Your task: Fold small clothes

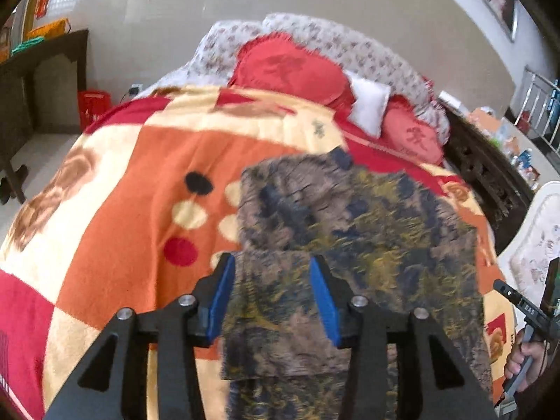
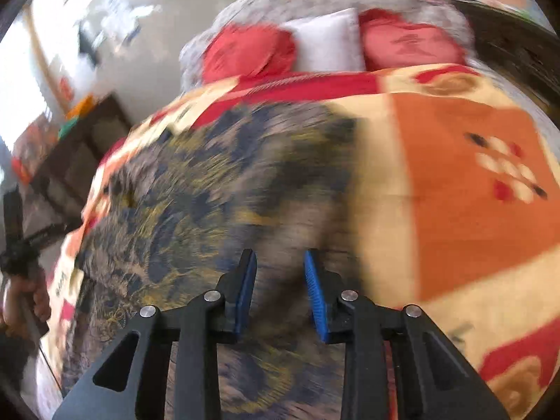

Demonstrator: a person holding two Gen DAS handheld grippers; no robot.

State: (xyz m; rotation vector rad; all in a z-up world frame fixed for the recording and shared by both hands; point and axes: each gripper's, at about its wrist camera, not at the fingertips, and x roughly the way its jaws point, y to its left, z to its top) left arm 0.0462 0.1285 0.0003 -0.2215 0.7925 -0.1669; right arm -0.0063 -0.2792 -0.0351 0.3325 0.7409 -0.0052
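A small garment (image 1: 350,227) with a brown, navy and yellow print lies spread on the bed's blanket (image 1: 122,175), partly folded over itself. My left gripper (image 1: 272,259) hovers over its near left part, open, its blue pads apart and not pressing the cloth. In the right wrist view, which is blurred by motion, the same garment (image 2: 210,192) fills the left middle. My right gripper (image 2: 280,253) stands open above its near right part, with nothing pinched between the pads. A hand holds the right gripper's handle (image 1: 525,350) at the right edge of the left wrist view.
The orange, cream and red blanket (image 2: 455,175) covers the whole bed. Red cushions (image 1: 294,70) and a white pillow (image 1: 371,105) lie at the headboard. A dark wooden cabinet (image 1: 42,80) stands on the left, and a dark nightstand (image 1: 490,182) on the right.
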